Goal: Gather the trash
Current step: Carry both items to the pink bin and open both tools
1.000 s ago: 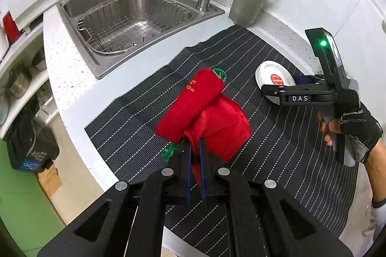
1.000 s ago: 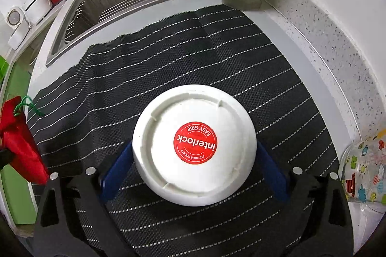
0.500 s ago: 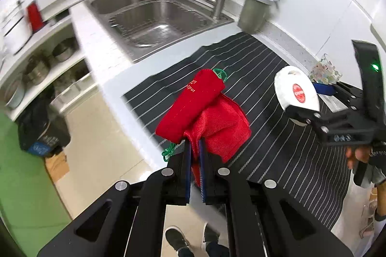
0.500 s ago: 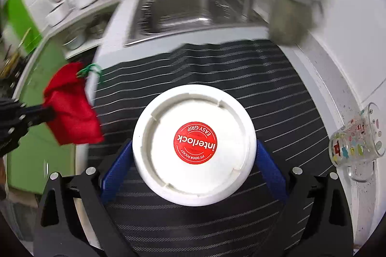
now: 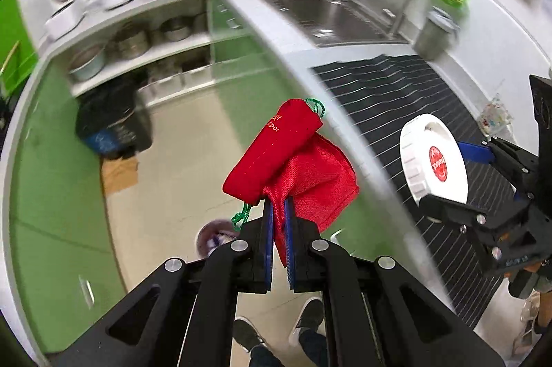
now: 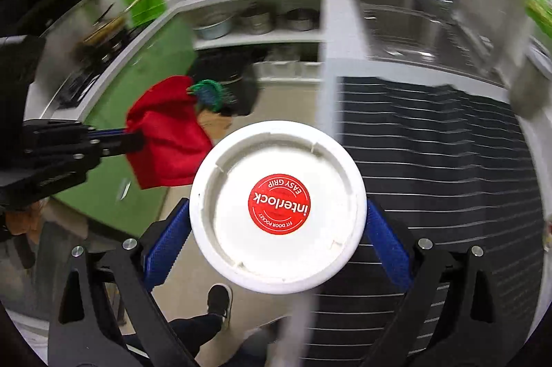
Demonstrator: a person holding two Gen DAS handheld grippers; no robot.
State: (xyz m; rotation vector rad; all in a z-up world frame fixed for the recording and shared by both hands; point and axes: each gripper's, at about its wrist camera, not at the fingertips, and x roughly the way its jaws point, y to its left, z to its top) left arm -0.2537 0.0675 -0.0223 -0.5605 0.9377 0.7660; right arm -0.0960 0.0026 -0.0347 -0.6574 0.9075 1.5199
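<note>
While our left gripper (image 5: 278, 222) pinches just a fold of the red pouch (image 5: 289, 167) over the floor, it could slip free. Our right gripper (image 6: 277, 225) clamps the white lid (image 6: 277, 215) by its rim beside the tabletop (image 6: 448, 160); tilting might pop it out.

The bench (image 5: 276, 32) is white, with a steel sink (image 5: 327, 11) set into it. A black mat with white stripes (image 5: 396, 98) lies directly on the bench, beyond and to the right of the left claw (image 5: 279, 218). A grey lidded canister (image 5: 436, 32) stands at the far edge of the mat. The beige floor (image 5: 179, 139) lies below the left claw, bearing a dark bin (image 5: 114, 125) and flat cardboard (image 5: 119, 174).
</note>
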